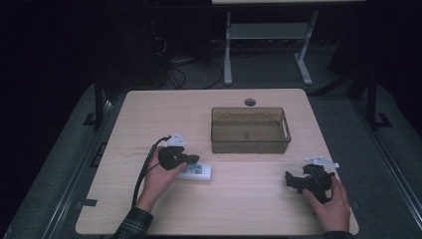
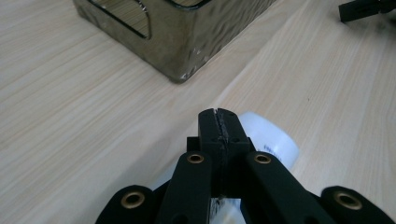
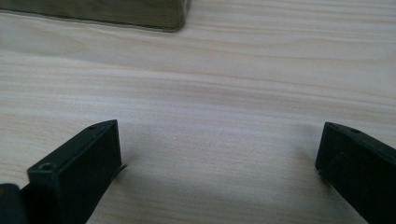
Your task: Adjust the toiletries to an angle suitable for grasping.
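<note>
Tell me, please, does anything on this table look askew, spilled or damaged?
Nothing stands out. The white bottle lies on its side on the bare table under the shut left hand-held gripper, and the brown bin sits upright with no spill around it.

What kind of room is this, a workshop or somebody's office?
Probably a lab or recording room: a bare wooden table under a fixed camera, dark surroundings, loose cables on the floor, and a metal stand behind.
</note>
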`<state>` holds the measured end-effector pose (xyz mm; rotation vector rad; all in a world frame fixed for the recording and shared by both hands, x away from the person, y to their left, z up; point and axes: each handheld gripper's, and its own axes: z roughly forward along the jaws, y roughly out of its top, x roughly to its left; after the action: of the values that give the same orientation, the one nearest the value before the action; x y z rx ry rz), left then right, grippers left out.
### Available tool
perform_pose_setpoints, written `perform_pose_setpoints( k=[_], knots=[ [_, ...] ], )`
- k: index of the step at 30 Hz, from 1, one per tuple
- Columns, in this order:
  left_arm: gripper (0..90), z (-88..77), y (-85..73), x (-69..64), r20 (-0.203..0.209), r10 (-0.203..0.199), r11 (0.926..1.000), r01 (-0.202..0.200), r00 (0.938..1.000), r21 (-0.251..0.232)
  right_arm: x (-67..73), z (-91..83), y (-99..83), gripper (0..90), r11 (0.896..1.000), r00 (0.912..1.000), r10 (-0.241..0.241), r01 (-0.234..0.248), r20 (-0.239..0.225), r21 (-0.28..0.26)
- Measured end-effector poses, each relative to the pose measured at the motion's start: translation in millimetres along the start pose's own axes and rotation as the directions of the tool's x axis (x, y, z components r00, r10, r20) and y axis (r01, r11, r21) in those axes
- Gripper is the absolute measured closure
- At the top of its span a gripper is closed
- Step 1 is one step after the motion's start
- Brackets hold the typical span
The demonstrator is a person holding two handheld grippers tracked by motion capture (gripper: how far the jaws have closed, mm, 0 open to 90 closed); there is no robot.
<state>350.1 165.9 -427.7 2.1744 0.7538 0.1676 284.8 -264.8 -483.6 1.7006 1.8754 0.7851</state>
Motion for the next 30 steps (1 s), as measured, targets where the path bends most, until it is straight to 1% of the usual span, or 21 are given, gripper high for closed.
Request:
perform_pose_setpoints(
  k=[1, 2, 3, 4, 8, 11, 14, 15, 18, 22, 28, 29, 30],
  knots=[
    [89.9, 5.5, 2.0, -0.2, 0.009, -0.005, 1.0, 0.005, 0.9999, 0.0, 0.0, 0.0, 0.0, 0.0, 1.0, 1.0, 0.0, 0.0, 0.0, 0.0],
    [89.8, 5.5, 2.0, -0.2, 0.009, -0.005, 1.0, 0.005, 0.9999, 0.0, 0.0, 0.0, 0.0, 0.0, 1.0, 1.0, 0.0, 0.0, 0.0, 0.0],
    [89.8, 11.7, 2.5, -0.8, 0.014, -0.015, 0.9999, 0.015, 0.9998, 0.0, 0.0, 0.0, 0.0, 0.0, 1.0, 1.0, 0.001, -0.001, 0.0, 0.0],
    [89.8, 11.7, 2.5, -0.8, 0.014, -0.015, 0.9999, 0.015, 0.9998, 0.0, 0.0, 0.0, 0.0, 0.0, 1.0, 1.0, 0.001, -0.001, 0.0, 0.0],
    [89.8, 21.2, 3.2, -0.6, 0.019, -0.023, 0.9997, 0.023, 0.9996, 0.007, 0.1, 0.0, 0.0, 0.0, 1.0, 1.0, 0.001, -0.001, 0.0, 0.001],
    [89.8, 29.7, 4.6, -0.7, 0.015, -0.024, 0.9994, 0.024, 0.9996, 0.026, 0.0, 0.0, 0.1, 0.0, 1.0, 1.0, 0.001, -0.001, 0.0, 0.0],
    [89.8, 34.0, 4.8, -0.5, 0.02, -0.028, 0.999, 0.027, 0.9994, 0.037, 0.1, 0.0, 0.1, 0.0, 1.0, 1.0, 0.0, 0.0, 0.0, 0.001],
    [89.8, 37.4, 5.2, -0.4, 0.019, -0.022, 0.9986, 0.022, 0.9996, 0.049, 0.1, 0.0, 0.1, 0.0, 1.0, 1.0, 0.0, 0.0, 0.0, 0.001],
    [89.8, 40.1, 6.8, -1.1, 0.02, -0.026, 0.9982, 0.025, 0.9995, 0.055, 0.1, 0.0, 0.1, 0.0, 1.0, 1.0, 0.0, 0.0, 0.0, 0.001],
    [89.9, 42.3, 10.2, -3.0, 0.023, -0.012, 0.9971, 0.01, 0.9997, 0.076, 0.1, 0.0, 0.1, 0.0, 1.0, 1.0, 0.0, 0.0, -0.001, 0.001],
    [89.8, 43.4, 11.6, -6.3, 0.031, -0.011, 0.9955, 0.008, 0.9995, 0.094, 0.0, 0.0, 0.2, 0.0, 1.0, 1.0, -0.002, 0.002, -0.002, 0.001],
    [89.8, 43.7, 11.4, -6.5, 0.034, -0.005, 0.9945, 0.001, 0.9994, 0.105, 0.0, 0.1, 0.2, 0.0, 1.0, 1.0, -0.002, 0.002, -0.002, 0.001],
    [89.8, 44.9, 10.9, -7.6, 0.034, -0.006, 0.9942, 0.003, 0.9994, 0.108, 0.0, 0.1, 0.2, 0.0, 1.0, 1.0, -0.003, 0.003, -0.003, 0.001]
  ],
)
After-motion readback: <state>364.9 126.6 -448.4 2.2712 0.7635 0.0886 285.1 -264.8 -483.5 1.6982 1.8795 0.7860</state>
